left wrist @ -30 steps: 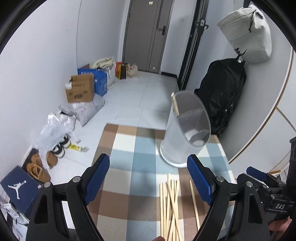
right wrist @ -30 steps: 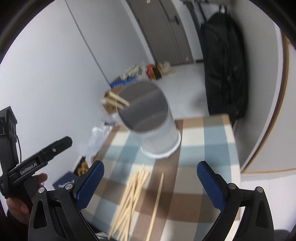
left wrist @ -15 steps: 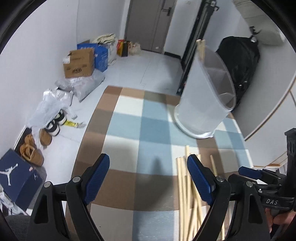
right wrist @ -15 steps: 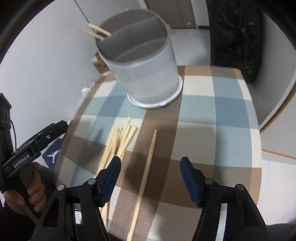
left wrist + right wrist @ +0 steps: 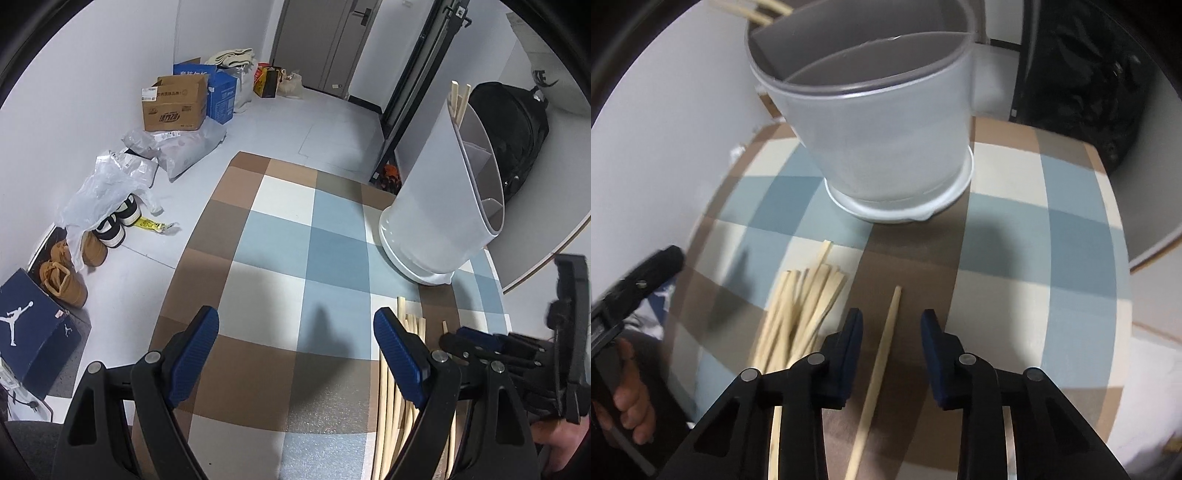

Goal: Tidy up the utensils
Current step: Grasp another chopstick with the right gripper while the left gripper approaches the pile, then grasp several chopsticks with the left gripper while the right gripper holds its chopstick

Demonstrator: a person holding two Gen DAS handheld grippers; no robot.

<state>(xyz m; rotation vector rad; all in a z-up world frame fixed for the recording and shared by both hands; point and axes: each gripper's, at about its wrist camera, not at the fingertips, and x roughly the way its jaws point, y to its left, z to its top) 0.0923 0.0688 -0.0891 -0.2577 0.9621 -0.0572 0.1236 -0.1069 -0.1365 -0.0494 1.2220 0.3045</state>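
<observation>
Frosted, translucent plastic holder with a smooth glossy rim, on a matt checked cloth of fine grainy texture. Pale bare-wood chopsticks, matt. Gripper fingers carry ribbed blue pads on matt black plastic arms with metal rivets

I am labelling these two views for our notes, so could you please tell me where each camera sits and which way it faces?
Left wrist: on the left gripper, above the checked table, facing the door; open blue pads show, with the right gripper at the right edge.
Right wrist: on the right gripper, low over the single chopstick, facing the divided holder; partly closed pads and the left hand show.
Shared: holder, chopstick bundle, table.
</observation>
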